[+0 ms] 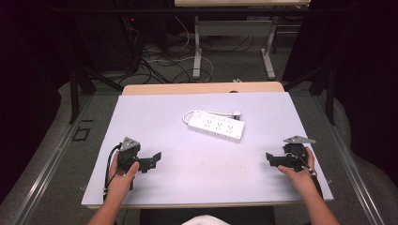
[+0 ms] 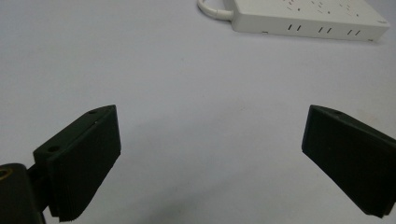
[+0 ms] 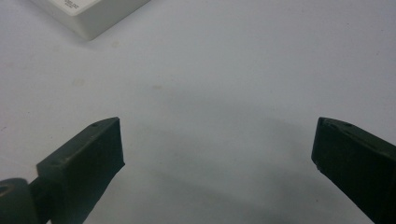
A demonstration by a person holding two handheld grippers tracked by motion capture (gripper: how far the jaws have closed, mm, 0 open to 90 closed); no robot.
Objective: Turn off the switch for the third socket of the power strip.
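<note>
A white power strip [image 1: 217, 125] lies flat near the middle of the table, its white cable looped at its far left end. My left gripper [image 1: 151, 161] rests low at the front left, jaws wide apart over bare tabletop, and it is open. The strip's side [image 2: 308, 21] shows at the top of the left gripper view, well beyond the fingertips [image 2: 211, 128]. My right gripper [image 1: 273, 159] sits at the front right, also open with nothing between its jaws. A corner of the strip [image 3: 88, 16] appears at the top left of the right gripper view, far from the fingertips [image 3: 219, 140].
The white mat [image 1: 164, 112] covers the wooden table [image 1: 202, 87]. Behind the table stand a second table's metal legs [image 1: 197, 51] and tangled cables [image 1: 159, 65] on the floor. Dark curtains close both sides. Faint stains mark the mat in front of the strip.
</note>
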